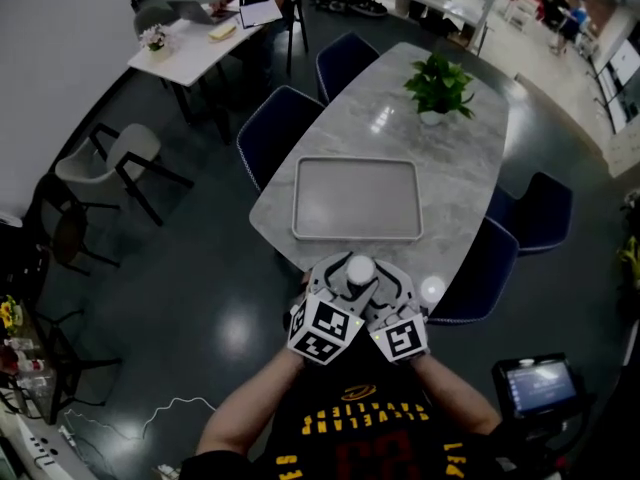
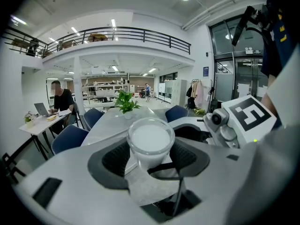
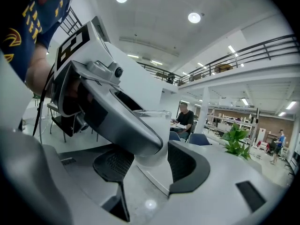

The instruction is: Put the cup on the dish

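Right gripper view: left gripper covers most of cup; right gripper's pad contact with it apparently hidden.

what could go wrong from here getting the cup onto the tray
1. The cup sits between the jaws of the left gripper, at the near edge of the table; a slip there could send it to the floor.
2. The right gripper, jaws open, crowds against the left one and might knock the cup.
3. Carried low, the cup's base may catch the raised rim of the tray.

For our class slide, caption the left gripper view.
Left claw grips a white cup; plant on the table beyond.
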`<state>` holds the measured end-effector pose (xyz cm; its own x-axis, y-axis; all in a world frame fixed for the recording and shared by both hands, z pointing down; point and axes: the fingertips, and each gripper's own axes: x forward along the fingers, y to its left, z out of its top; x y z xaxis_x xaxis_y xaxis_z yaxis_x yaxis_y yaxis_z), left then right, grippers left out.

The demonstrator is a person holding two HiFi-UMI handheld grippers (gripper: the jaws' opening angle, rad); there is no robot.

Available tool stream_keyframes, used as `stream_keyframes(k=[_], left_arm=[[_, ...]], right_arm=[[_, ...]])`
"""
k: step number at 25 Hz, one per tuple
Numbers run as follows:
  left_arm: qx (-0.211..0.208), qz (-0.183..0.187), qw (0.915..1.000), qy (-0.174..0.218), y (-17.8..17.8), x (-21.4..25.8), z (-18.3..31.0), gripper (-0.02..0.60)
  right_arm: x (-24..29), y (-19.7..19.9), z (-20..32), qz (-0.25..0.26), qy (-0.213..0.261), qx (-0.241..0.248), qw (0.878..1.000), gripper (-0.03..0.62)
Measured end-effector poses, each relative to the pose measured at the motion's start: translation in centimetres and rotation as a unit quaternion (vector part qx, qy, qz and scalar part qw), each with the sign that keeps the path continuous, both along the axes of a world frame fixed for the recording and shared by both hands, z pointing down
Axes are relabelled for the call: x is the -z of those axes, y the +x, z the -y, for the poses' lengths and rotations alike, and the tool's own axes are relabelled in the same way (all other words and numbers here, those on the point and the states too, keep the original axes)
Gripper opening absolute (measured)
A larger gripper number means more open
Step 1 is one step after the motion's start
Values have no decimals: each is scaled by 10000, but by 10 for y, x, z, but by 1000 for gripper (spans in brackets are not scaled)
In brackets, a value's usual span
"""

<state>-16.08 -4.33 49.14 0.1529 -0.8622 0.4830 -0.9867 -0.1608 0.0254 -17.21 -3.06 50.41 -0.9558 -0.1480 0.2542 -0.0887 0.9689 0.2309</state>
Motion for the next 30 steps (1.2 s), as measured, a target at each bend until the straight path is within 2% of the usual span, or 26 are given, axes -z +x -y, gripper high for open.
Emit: stream_keyframes(k=[11,30], left_arm=[[-58,-76,9999,-143,-33,-22,75,264],[-2,135,9972,-732,-82,-91,146,264]], right_arm=[[-22,-34,75,-77,-162,-24,9998,219],[-92,-82,146,-685,-370,-62,9969,218]])
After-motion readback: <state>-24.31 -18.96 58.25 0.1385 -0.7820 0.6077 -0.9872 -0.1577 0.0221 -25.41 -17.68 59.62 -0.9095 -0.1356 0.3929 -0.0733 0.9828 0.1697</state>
